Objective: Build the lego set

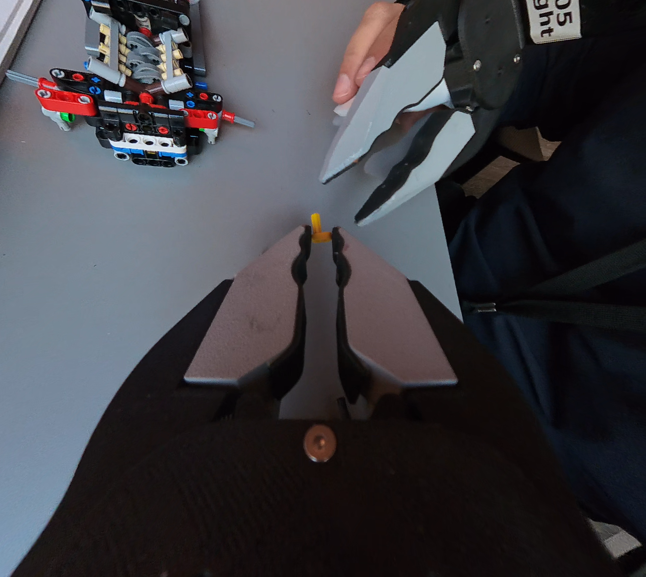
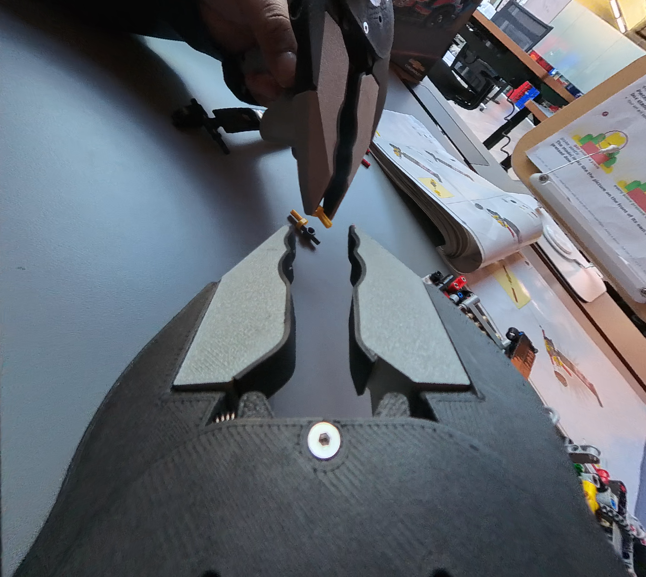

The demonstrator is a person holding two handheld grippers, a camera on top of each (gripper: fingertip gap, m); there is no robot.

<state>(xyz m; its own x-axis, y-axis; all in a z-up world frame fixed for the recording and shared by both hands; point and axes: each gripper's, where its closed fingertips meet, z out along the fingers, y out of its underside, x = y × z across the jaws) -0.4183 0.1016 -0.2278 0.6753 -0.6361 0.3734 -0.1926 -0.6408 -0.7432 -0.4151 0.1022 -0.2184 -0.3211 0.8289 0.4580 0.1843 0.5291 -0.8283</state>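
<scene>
Grey table, brick chassis nearby

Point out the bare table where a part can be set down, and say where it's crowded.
Bare: the grey table left of the left gripper, below the brick chassis; also the strip between chassis and right gripper. Crowded: at the fingers, where the left holds an orange pin near loose pins, and by the booklet.

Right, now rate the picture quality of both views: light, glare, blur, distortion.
Left wrist view: even, soft light on the grey table, strong wide-angle bending, the right gripper slightly blurred. Right wrist view: backlit by the bright room, the hand dark, sheen on the tabletop, the yellow pin in the left gripper fairly sharp.
</scene>
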